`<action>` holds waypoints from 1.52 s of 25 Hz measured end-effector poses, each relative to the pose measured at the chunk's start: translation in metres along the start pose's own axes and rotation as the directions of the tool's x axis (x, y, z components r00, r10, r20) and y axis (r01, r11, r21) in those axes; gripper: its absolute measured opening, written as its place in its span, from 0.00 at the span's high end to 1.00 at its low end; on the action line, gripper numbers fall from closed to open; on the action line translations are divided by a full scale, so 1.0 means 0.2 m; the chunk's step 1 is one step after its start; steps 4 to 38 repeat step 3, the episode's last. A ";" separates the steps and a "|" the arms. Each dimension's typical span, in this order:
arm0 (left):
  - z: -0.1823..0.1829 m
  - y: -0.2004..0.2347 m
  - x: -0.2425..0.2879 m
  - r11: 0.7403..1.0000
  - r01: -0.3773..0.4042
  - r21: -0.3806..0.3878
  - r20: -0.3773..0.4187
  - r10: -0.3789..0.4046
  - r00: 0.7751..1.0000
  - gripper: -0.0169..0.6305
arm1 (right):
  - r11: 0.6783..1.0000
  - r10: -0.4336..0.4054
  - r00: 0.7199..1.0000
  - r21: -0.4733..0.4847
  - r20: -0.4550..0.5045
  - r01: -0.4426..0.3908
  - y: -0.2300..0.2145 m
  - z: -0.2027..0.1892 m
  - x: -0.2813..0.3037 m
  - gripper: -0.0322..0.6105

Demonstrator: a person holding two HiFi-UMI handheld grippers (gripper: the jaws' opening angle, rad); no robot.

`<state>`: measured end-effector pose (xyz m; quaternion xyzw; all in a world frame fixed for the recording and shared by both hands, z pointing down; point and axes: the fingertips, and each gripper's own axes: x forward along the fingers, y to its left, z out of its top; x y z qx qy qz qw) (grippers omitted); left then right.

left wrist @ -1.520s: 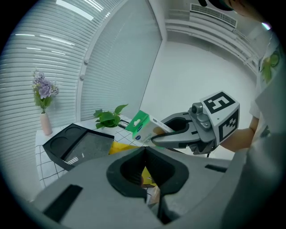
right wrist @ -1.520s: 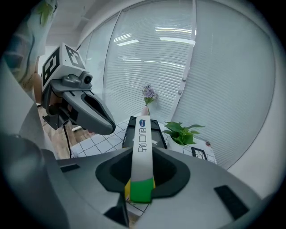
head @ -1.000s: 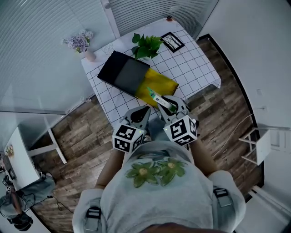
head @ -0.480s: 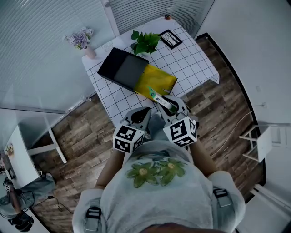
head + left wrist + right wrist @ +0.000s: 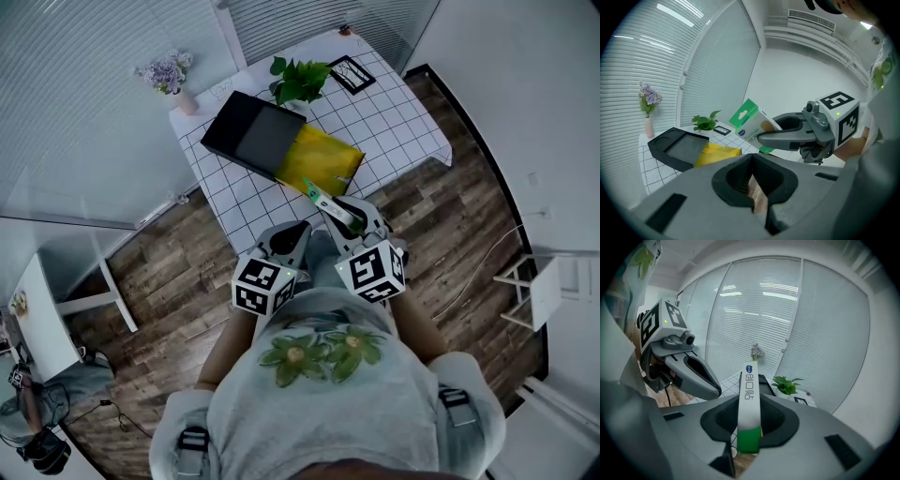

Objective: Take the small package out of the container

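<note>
My right gripper (image 5: pixel 339 211) is shut on a small green-and-white package (image 5: pixel 323 200), which it holds up off the table, in front of the table's near edge. In the right gripper view the package (image 5: pixel 749 385) stands edge-on between the jaws of that gripper (image 5: pixel 750 401). The black container (image 5: pixel 246 139) lies on the checked tablecloth with a yellow bag (image 5: pixel 322 157) against its near end. My left gripper (image 5: pixel 298 230) hangs beside the right one, shut, with nothing in it. The left gripper view shows its own closed jaws (image 5: pixel 751 159), the package (image 5: pixel 749 119) and the container (image 5: pixel 675 147).
A potted plant (image 5: pixel 300 80), a vase of purple flowers (image 5: pixel 171 75) and a black frame (image 5: pixel 354 73) stand at the table's far side. Wooden floor (image 5: pixel 169 272) surrounds the table. A white side table (image 5: pixel 56 309) is at the left, a white rack (image 5: pixel 539 295) at the right.
The table and container have drifted slightly up and away in the head view. Both grippers have drawn back from the table together, the package still held in the right one.
</note>
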<state>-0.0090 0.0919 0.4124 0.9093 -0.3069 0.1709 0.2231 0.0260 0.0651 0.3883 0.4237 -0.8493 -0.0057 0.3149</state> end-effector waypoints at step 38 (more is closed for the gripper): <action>-0.02 0.00 0.00 1.000 -0.002 -0.003 -0.004 0.002 1.000 0.96 | 1.000 0.007 1.000 -0.002 -0.002 -0.007 0.02 0.00 0.00 0.82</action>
